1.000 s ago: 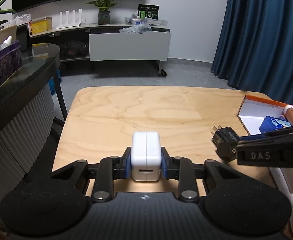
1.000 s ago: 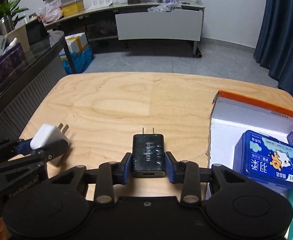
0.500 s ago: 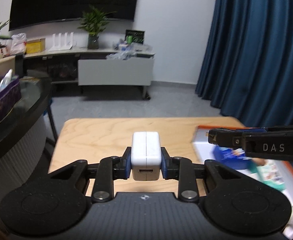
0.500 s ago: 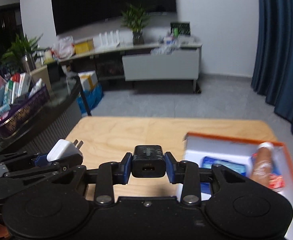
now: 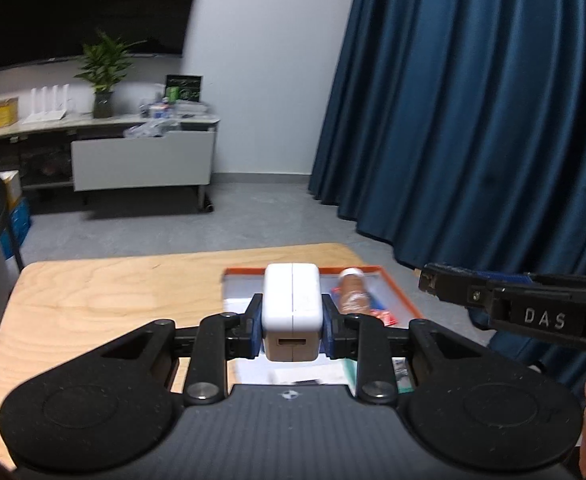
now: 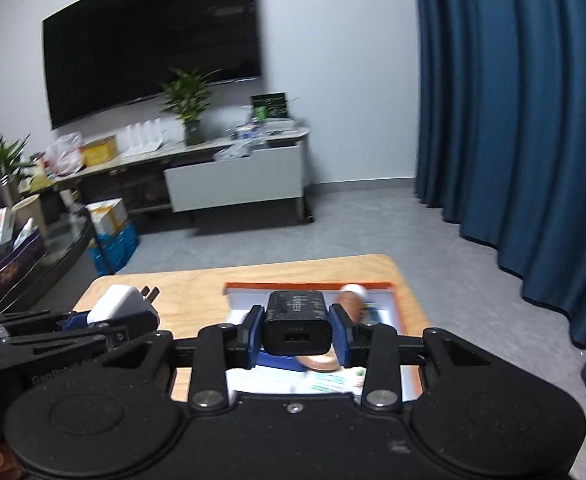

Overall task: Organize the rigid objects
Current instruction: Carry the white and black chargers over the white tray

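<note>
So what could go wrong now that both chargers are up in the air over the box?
1. The white square charger is pinched only at its sides by the left gripper; a slip could drop it onto the wooden table.
2. The orange-rimmed white box already holds a tube and packets, so the black charger in the right gripper might land crooked on them.
3. Both grippers are close together and might bump.

White charger (image 5: 292,312) and black charger (image 6: 297,322) are each held aloft above the orange-rimmed box (image 6: 397,304).
</note>
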Tool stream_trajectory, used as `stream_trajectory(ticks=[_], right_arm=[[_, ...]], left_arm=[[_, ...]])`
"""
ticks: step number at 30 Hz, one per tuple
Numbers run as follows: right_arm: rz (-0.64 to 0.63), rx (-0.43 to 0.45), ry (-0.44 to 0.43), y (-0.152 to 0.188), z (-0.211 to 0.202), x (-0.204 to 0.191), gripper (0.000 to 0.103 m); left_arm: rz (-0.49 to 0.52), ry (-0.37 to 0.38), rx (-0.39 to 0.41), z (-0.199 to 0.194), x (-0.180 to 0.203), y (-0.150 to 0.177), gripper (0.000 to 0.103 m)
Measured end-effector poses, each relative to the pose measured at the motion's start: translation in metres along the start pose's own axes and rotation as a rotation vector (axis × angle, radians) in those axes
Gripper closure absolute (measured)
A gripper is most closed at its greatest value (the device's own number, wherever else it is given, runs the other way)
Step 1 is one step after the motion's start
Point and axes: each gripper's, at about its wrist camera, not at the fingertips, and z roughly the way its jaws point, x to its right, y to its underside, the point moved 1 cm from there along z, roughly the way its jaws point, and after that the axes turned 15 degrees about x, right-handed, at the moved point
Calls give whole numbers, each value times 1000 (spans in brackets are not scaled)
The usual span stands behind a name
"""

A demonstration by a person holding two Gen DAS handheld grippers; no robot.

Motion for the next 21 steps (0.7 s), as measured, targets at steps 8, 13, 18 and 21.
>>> stream_trajectory(ticks=[8,13,18,21], right_arm=[[35,32,2,4,-21,21,60],[30,47,6,5,-31,24,60],[25,49,3,6,-36,23,60],[24,49,-1,5,-38,22,60]], left_arm=[[17,18,14,-6,22,3,74],[21,17,35,-17,28,5,74],[22,13,38,-21,31,6,74],[27,15,35,-20,33,5,74]])
